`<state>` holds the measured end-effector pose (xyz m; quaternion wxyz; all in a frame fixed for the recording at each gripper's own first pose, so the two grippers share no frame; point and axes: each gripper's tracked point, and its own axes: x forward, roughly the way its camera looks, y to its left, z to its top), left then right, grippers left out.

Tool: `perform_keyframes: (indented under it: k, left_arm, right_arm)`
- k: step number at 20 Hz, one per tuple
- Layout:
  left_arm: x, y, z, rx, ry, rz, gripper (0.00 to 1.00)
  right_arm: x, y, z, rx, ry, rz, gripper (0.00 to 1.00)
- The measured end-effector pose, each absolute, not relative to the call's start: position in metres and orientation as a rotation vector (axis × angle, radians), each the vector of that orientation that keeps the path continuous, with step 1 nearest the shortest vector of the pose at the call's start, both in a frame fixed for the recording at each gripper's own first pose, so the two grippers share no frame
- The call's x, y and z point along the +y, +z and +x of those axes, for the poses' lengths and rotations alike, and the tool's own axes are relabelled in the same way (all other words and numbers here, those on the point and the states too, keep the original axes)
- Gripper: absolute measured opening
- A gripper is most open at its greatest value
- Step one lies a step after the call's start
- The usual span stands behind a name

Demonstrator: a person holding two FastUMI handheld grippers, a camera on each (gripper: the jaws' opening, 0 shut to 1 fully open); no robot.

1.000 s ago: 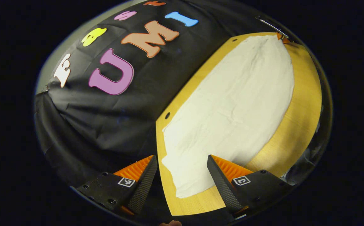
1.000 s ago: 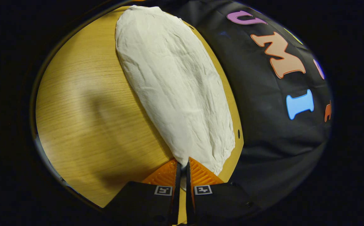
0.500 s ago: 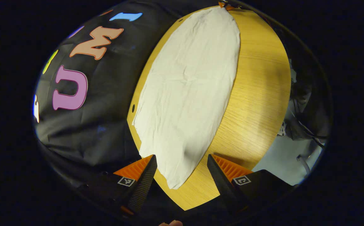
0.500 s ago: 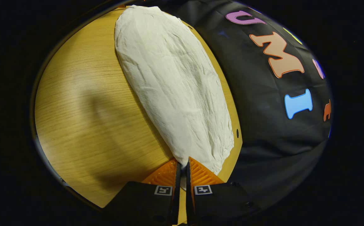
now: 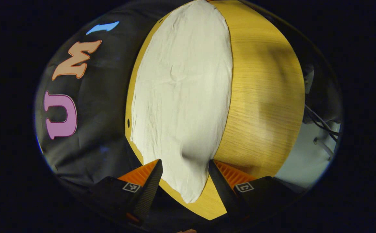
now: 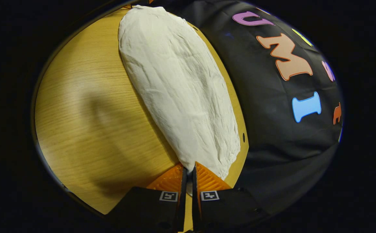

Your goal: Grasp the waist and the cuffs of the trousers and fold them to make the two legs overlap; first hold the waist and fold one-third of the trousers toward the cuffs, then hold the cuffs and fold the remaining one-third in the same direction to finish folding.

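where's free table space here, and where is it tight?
The widest bare patch is the wooden table between the white trousers and the table's edge away from the black cloth wall. The wall side leaves just a thin strip. Both trouser ends are crowded: the left gripper is open around one, the right gripper shut at the other.

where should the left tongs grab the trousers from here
Best at the near end of the trousers, the narrow tip lying flat on the wooden table between the open left tongs. Come in low along the table from that end, since the cloth tapers there and its edge is free. The right tongs look shut on the opposite end.
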<state>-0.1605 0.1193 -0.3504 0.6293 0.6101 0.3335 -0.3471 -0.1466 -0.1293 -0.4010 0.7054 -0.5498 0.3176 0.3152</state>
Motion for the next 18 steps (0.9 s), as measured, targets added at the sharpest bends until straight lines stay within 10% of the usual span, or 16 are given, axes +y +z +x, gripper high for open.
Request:
perform_keyframes:
  k: [5, 12, 18]
  left_arm:
    - [0.117, -0.358, -0.152, 0.797, -0.783, 1.386, 0.78]
    - [0.119, -0.374, -0.161, 0.844, -0.775, 1.376, 0.04]
    - [0.122, -0.37, -0.16, 0.891, -0.723, 1.311, 0.0]
  right_arm:
    - [-0.129, -0.401, -0.146, 0.704, 0.693, -1.223, 0.11]
    - [-0.13, -0.401, -0.146, 0.704, 0.687, -1.229, 0.11]
    - [-0.129, -0.389, -0.137, 0.667, 0.695, -1.242, 0.11]
